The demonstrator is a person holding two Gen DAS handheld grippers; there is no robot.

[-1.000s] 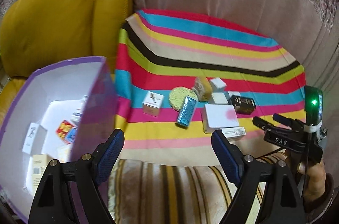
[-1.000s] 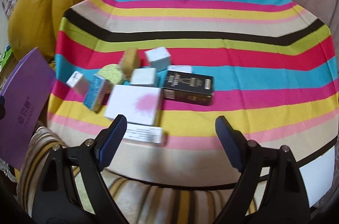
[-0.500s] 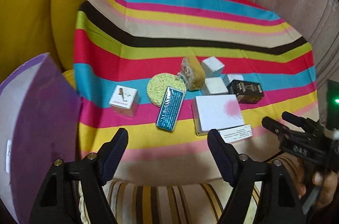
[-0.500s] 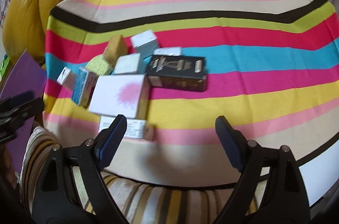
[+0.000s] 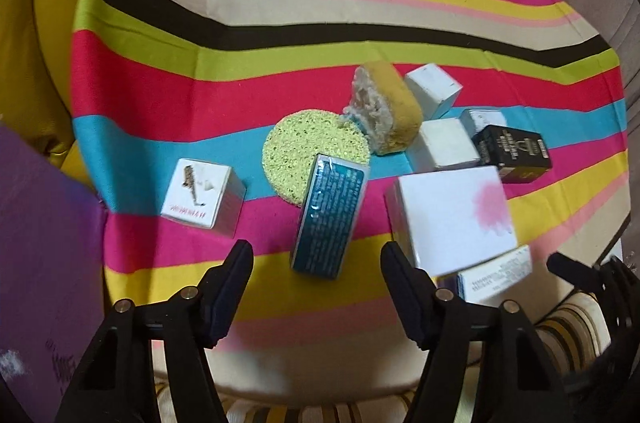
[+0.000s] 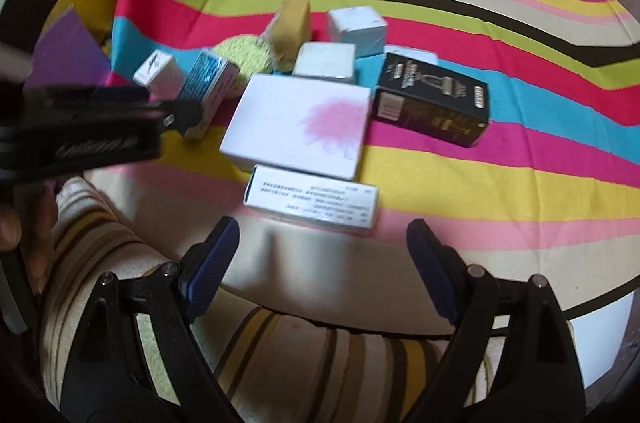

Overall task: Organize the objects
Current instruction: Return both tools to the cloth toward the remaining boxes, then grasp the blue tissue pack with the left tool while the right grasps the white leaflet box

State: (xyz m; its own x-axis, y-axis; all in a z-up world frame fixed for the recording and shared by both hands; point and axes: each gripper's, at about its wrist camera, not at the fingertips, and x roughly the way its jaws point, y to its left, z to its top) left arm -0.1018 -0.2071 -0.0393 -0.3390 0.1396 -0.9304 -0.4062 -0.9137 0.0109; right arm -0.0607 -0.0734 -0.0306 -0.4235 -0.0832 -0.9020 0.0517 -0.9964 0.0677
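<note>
Two hand-held grippers hang over the striped cloth surface (image 5: 280,23), both spread wide and holding nothing. The left hand-held gripper (image 5: 316,287) points at the teal rectangular foil-wrapped box (image 5: 330,215), which lies just ahead of it, centred between the fingertips. The box's long axis runs nearly straight away from the left hand-held gripper, tilted slightly to the right, so the short width faces the jaws. Its far end overlaps the round yellow-green sponge (image 5: 312,151). The right hand-held gripper (image 6: 324,263) is nearer the flat white printed carton (image 6: 312,201), whose long axis lies across its fingers.

The purple storage bin (image 5: 44,263) is cut off at the left edge; its interior is hidden. Print on every box is too blurred to read. Whether the white box with a pink blot (image 5: 452,215) rests on the carton cannot be told.
</note>
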